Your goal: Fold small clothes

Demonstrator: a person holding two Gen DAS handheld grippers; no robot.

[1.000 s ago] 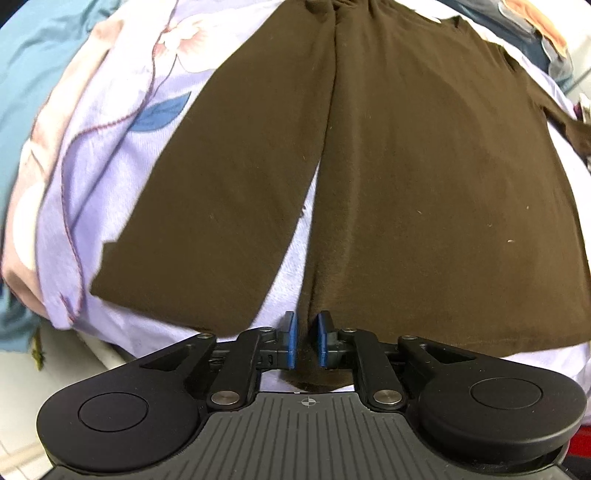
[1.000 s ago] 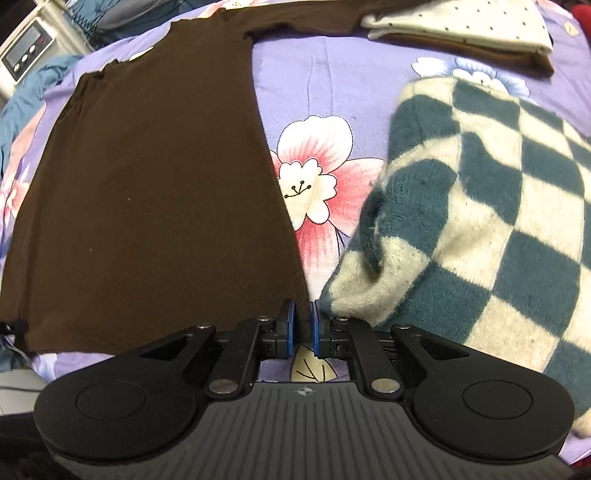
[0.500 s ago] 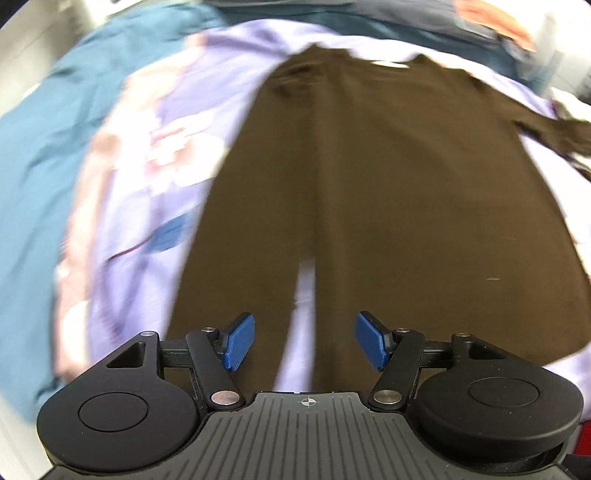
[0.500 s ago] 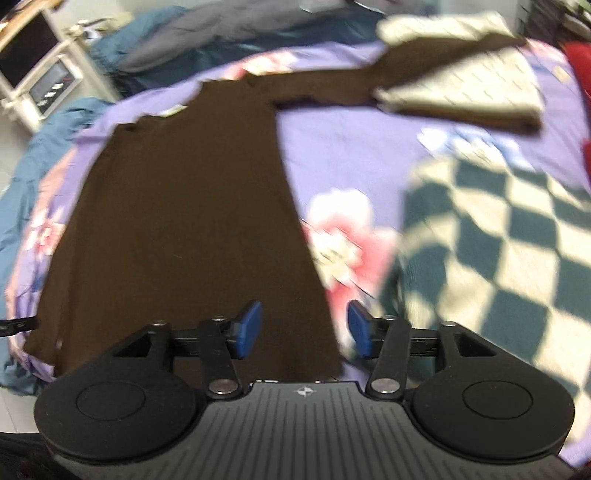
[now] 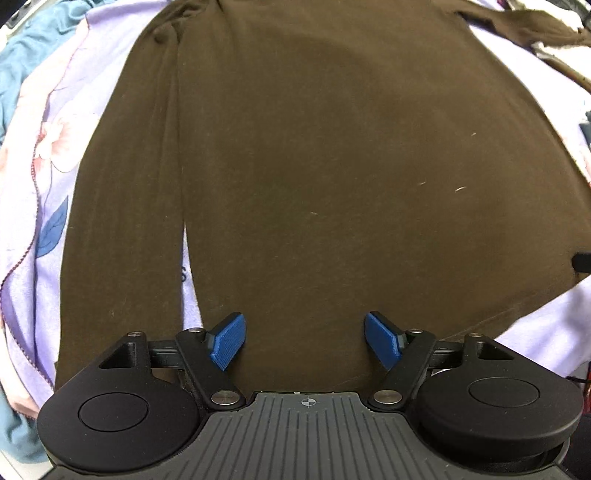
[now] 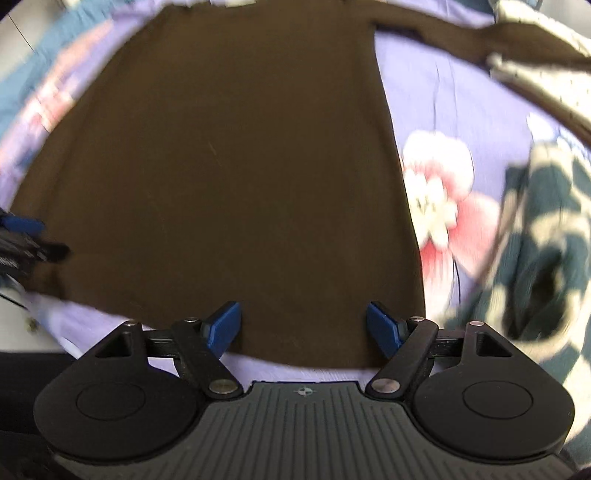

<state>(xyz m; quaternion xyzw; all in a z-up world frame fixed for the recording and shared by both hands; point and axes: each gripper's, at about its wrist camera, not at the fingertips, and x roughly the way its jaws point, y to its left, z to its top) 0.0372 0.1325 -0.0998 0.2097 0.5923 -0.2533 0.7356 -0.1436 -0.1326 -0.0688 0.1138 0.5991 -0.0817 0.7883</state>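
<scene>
Fingers spread above brown shirt

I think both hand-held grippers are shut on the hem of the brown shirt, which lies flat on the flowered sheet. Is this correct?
Not quite. Both wrist views show the left hand-held gripper and the right hand-held gripper open, jaws wide apart over the hem and holding nothing. The brown shirt does lie flat on the flowered sheet.

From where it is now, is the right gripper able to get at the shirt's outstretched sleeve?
Probably yes. The right gripper is open and empty at the brown shirt's hem. The sleeve lies flat on the floral sheet, bare sheet between. Its far end runs under a dotted cloth.
</scene>
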